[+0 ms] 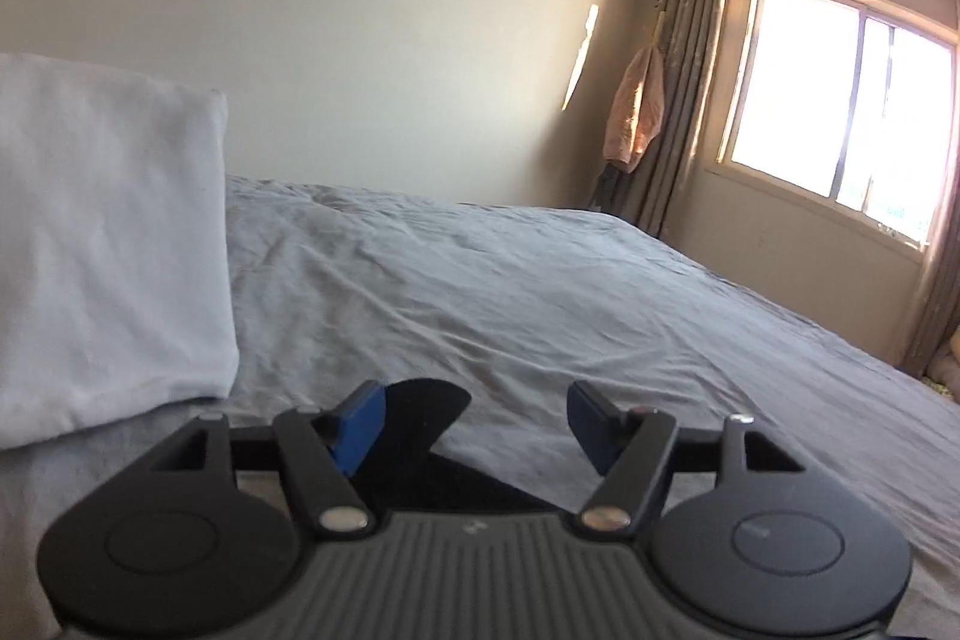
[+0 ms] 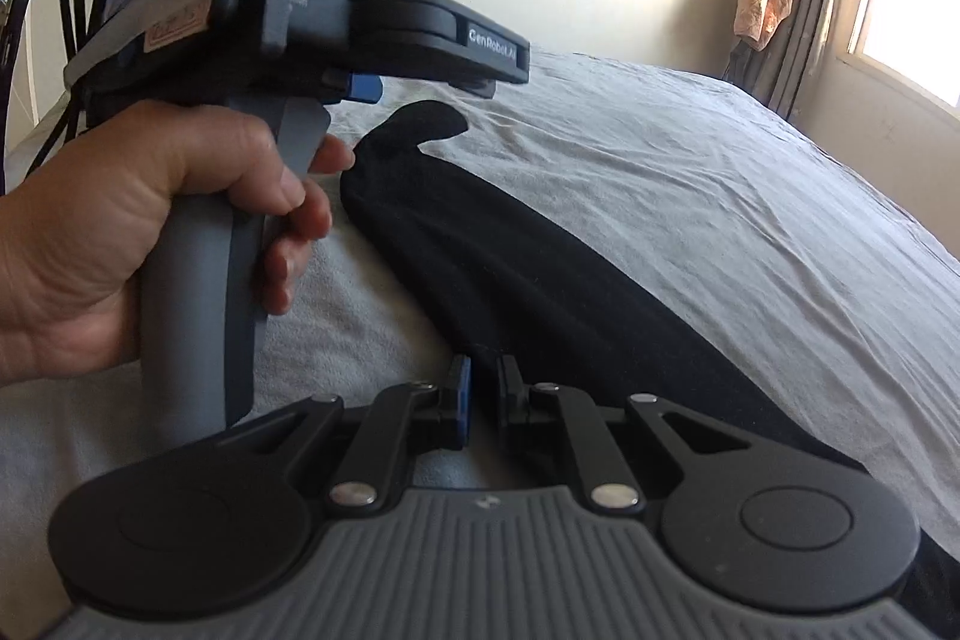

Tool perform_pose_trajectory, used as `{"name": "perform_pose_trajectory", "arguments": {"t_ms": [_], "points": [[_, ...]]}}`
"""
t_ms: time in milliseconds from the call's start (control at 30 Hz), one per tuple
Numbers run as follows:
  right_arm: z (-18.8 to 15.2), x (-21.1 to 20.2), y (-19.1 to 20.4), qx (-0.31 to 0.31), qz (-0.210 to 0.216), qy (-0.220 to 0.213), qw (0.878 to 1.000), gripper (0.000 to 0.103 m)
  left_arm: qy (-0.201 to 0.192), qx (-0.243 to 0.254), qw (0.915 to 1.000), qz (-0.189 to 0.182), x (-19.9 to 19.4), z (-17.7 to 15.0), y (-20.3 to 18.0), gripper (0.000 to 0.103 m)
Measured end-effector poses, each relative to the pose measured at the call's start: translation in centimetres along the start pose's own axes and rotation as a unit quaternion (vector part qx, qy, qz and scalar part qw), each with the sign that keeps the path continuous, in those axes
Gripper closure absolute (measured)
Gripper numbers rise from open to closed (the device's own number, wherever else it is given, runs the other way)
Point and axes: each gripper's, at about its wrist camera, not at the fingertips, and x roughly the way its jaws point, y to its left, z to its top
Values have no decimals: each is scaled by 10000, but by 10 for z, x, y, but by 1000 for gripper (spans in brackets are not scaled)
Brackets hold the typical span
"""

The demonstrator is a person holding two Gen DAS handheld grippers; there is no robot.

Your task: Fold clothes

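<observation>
Left wrist view, left to right: pale blue folded cloth (image 1: pixel 108 244) stacked at frame left, wrinkled grey bedsheet (image 1: pixel 540 280) across the middle, bright window (image 1: pixel 840 112) upper right. Your left gripper (image 1: pixel 474 421) has its blue-padded fingers (image 1: pixel 360 424) spread wide with nothing between them; only a dark tip of the black garment (image 1: pixel 429 409) shows in the gap.

Right wrist view gives what that one lacks: your left hand (image 2: pixel 150 232) on the grey handle at frame left, and the whole long black garment (image 2: pixel 540 280) lying flat on the sheet. Its long axis runs from upper left to lower right, curled end pointing upper left, under the left gripper. Your right gripper (image 2: pixel 483 400) has fingers nearly pressed together, pinching the garment's near edge at bottom centre.
</observation>
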Motion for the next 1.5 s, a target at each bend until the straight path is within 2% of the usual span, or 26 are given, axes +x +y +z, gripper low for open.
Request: {"name": "perform_pose_trajectory", "arguments": {"t_ms": [67, 133, 233, 267, 367, 400, 433, 467, 500, 533, 567, 600, 633, 733, 800, 867, 900, 967, 1067, 1100, 1167, 1267, 1433, 1500], "points": [[0, 0, 1, -1, 2, 6, 10000, 93, -2, -285, 9993, 257, -2, 1, 12, 30], [0, 1, 0, 2, 5, 9, 10000, 93, 175, -829, 9949, 552, 8, 0, 32, 29], [-1, 1, 0, -2, -4, 1, 10000, 93, 562, -1653, 9798, 976, 23, -4, 61, 30], [-1, 1, 1, -5, -5, 0, 10000, 93, 599, -1818, 9762, 1016, 25, -6, 67, 32], [-1, 2, 0, 12, 2, -5, 10000, 93, 570, -1713, 9782, 1026, 28, -5, 65, 36], [-2, 2, -1, 15, 3, -5, 10000, 93, 578, -1609, 9798, 1041, 31, -5, 60, 46], [-2, 2, 0, 9, -2, -4, 10000, 93, 620, -1395, 9832, 1004, 32, -4, 53, 94], [-2, 2, 0, 3, -7, -2, 10000, 93, 602, -1012, 9894, 855, 31, -3, 40, 99], [-2, 2, 1, -3, -12, -1, 10000, 93, 564, -590, 9944, 679, 29, -2, 25, 99], [-2, 2, 1, -7, -15, 1, 10000, 93, 489, -155, 9985, 206, 24, -3, 10, 99], [-2, 2, 0, -2, -9, 5, 10000, 93, 404, 284, 9982, -346, 18, -4, -5, 92], [-1, 2, 0, 2, -5, 8, 10000, 93, 444, 636, 9940, -768, 15, -6, -17, 87], [-1, 1, 0, 6, -6, 9, 10000, 93, 517, 964, 9873, -1155, 12, -8, -28, 77], [-1, 1, 1, 19, -10, 11, 10000, 93, 402, 967, 9878, -1152, 5, -12, -30, 64], [-2, 0, 1, 17, -14, 9, 10000, 93, 242, 628, 9919, -1075, 2, -10, -15, 53], [-2, 0, 1, 33, -5, 3, 10000, 93, -45, 227, 9968, -764, -1, -6, 1, 34], [-2, 0, 0, 49, 4, 0, 10000, 93, -100, 125, 9984, -542, 0, -3, 7, 33], [-2, 0, -1, 79, 21, -7, 10000, 93, -35, -77, 9998, -196, 6, 2, 18, 33], [-2, 0, 0, 84, 24, -10, 10000, 93, 647, -704, 9947, -388, 29, 2, 37, 38], [-2, 0, 0, 86, 25, -11, 10000, 93, 839, -908, 9914, -439, 36, 0, 42, 42], [-3, 0, 0, 90, 28, -14, 10000, 93, 1099, -1179, 9855, -534, 47, -4, 49, 64], [-3, 0, 0, 95, 31, -17, 9999, 93, 1075, -1003, 9875, -560, 45, -8, 43, 71], [-3, 0, 2, 78, 17, -22, 10000, 92, 908, -356, 9931, -655, 36, -6, 19, 79], [-3, 0, 3, 71, 9, -20, 10000, 92, 926, -171, 9933, -675, 34, -5, 14, 86]]}}
